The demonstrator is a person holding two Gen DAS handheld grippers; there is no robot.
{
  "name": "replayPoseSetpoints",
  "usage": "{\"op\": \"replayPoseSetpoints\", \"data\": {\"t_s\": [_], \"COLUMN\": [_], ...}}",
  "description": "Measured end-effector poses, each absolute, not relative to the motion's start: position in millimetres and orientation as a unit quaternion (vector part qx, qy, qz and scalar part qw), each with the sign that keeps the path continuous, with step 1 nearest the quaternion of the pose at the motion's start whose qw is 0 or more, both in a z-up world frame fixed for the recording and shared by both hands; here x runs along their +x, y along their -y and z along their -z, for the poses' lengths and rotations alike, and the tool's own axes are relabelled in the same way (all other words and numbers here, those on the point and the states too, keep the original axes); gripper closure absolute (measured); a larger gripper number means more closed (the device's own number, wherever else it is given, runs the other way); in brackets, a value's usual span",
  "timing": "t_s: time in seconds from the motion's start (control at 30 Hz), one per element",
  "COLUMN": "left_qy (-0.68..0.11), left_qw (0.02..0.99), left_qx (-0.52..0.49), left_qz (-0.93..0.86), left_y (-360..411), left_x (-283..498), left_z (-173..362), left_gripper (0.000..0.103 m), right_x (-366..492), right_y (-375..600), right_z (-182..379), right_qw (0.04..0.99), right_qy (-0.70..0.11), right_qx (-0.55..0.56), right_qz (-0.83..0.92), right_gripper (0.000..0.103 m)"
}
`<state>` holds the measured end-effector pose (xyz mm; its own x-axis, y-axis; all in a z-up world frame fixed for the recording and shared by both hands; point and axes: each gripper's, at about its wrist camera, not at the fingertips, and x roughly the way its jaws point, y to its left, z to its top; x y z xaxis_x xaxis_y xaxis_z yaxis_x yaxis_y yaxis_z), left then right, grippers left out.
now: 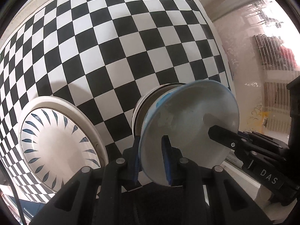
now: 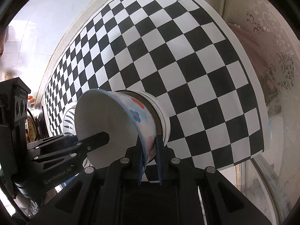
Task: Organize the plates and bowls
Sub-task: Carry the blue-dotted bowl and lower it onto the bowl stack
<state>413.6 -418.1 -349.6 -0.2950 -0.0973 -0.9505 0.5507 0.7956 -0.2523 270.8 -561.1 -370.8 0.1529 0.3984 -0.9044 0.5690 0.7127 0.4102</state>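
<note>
Floral bowl: white inside, pale blue rim, red and blue flowers on the outer wall; stacked on top of a dark-banded bowl and a white bowl beneath, all nested on the checkered worktop. Rim clamped at two places, by the left gripper and the right gripper. Seen from the left wrist as a wide, pale dish with a worn inner surface. Nearby to its left, a white plate with blue leaf-shaped dashes ringing the rim, flat on the worktop, close to an edge.
</note>
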Motion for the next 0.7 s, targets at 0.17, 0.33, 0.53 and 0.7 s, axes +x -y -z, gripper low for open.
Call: {"op": "replayPoseSetpoints", "data": {"t_s": [0.17, 0.33, 0.53, 0.7], "left_qy": [-0.760, -0.762, -0.760, -0.762], "left_qw": [0.569, 0.567, 0.569, 0.569], "left_qx": [0.146, 0.142, 0.145, 0.149], "left_qz": [0.278, 0.278, 0.278, 0.270], "left_y": [420.8, 418.7, 415.8, 412.3], "left_x": [409.6, 411.1, 411.3, 412.1], "left_z": [353.6, 355.6, 351.6, 348.9], "left_gripper": [0.084, 0.084, 0.084, 0.084], "right_x": [268.7, 267.0, 264.3, 263.6], "right_y": [563.4, 568.0, 568.9, 568.0], "right_z": [376.9, 380.1, 374.7, 373.7], "right_qw": [0.654, 0.654, 0.654, 0.653], "right_qy": [-0.653, -0.654, -0.653, -0.655], "right_qx": [0.376, 0.375, 0.376, 0.376], "right_qz": [0.068, 0.065, 0.065, 0.061], "right_gripper": [0.090, 0.090, 0.090, 0.091]}}
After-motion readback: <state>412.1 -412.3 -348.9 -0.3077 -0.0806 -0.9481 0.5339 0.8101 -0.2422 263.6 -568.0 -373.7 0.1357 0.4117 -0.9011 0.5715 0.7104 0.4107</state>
